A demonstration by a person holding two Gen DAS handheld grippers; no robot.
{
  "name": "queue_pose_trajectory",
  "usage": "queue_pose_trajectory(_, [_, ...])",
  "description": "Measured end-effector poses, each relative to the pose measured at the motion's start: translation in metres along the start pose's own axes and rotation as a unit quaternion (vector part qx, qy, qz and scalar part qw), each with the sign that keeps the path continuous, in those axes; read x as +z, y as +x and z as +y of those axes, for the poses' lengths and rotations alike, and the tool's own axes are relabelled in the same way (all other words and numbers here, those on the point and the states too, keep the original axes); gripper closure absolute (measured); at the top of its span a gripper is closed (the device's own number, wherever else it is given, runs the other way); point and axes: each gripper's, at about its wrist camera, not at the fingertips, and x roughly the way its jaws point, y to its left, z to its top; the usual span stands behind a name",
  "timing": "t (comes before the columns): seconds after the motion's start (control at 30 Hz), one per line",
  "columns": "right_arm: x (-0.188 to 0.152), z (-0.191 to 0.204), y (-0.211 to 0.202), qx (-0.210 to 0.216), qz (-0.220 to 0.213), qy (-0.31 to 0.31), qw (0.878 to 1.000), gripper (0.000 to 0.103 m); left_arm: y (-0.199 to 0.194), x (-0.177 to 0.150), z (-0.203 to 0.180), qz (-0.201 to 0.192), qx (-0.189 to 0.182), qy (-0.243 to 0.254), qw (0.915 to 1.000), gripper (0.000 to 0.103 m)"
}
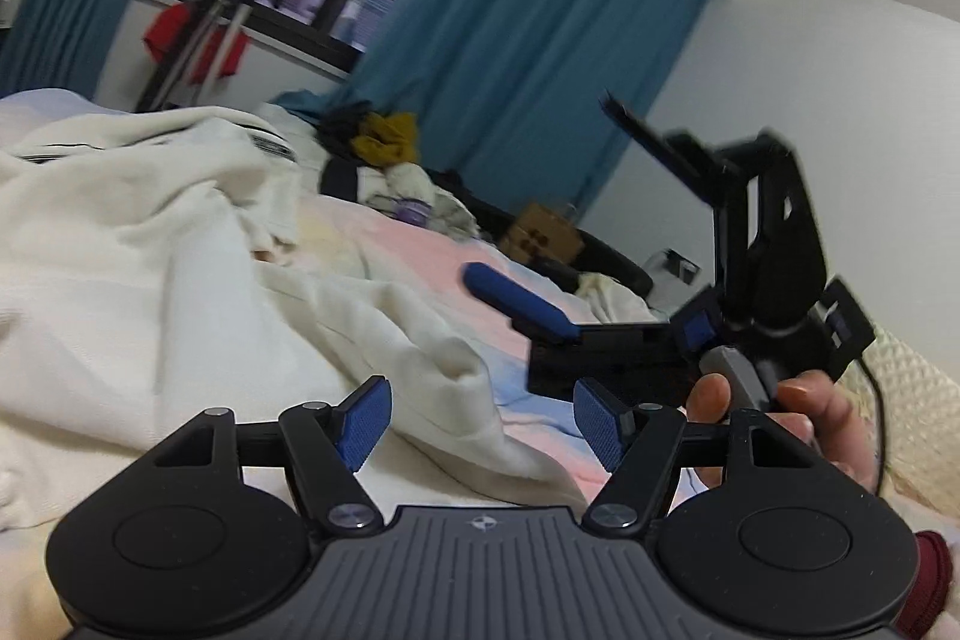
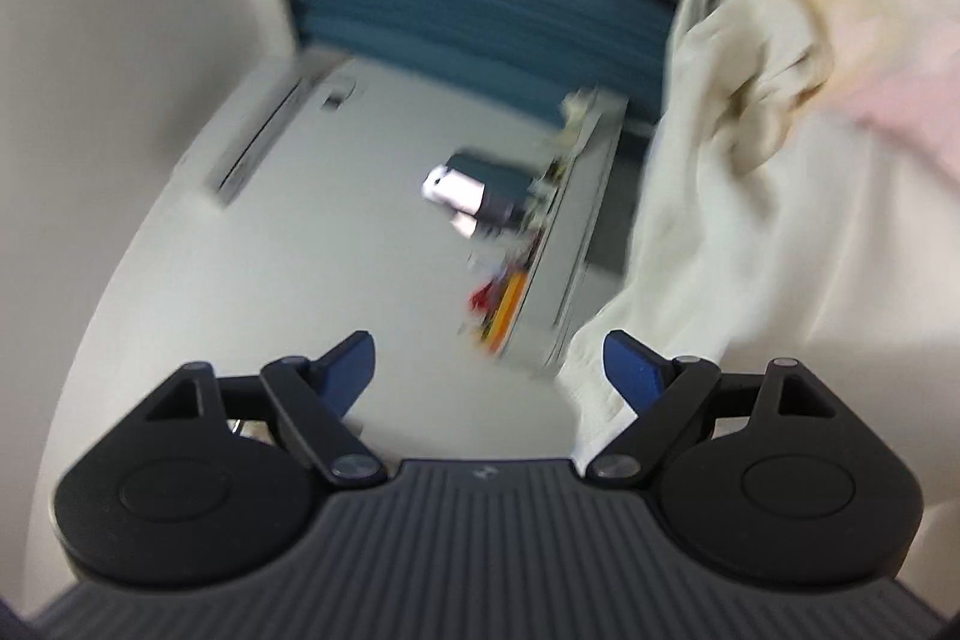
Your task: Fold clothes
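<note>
Across the pastel pink-and-blue bedsheet [image 1: 420, 244], a crumpled cream cotton garment [image 1: 180, 244] sprawls from nine to twelve o'clock of the left gripper [image 1: 480, 424], whose blue pads gape with nothing between. At three o'clock the right gripper [image 1: 576, 304], held by a hand [image 1: 780, 418], likewise stands spread and empty.

No legible text, label or number anywhere

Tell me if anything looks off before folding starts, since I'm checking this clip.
Yes. The cream garment lies crumpled on the pastel bedsheet, not spread flat. The right tongs are rolled sideways, facing a blurred wall, open and empty. The left tongs are open too. A clothes heap sits behind.
</note>
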Motion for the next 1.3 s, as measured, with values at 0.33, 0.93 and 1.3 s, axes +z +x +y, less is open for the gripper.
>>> queue_pose_trajectory(0.33, [0.007,0.016,-0.026,-0.107,-0.062,-0.06,0.99,0.017,0.041,-0.01,-0.011,0.05,-0.022,0.05,0.9973,0.035])
queue_pose_trajectory(0.93, [0.032,-0.007,-0.078,-0.284,-0.192,-0.076,0.937,0.017,0.178,-0.058,-0.081,0.164,0.115,0.26,0.9445,0.02])
queue_pose_trajectory(1.3, [0.034,-0.013,-0.088,-0.286,-0.196,-0.06,0.936,0.017,0.195,-0.059,-0.072,0.214,0.091,0.199,0.952,0.095])
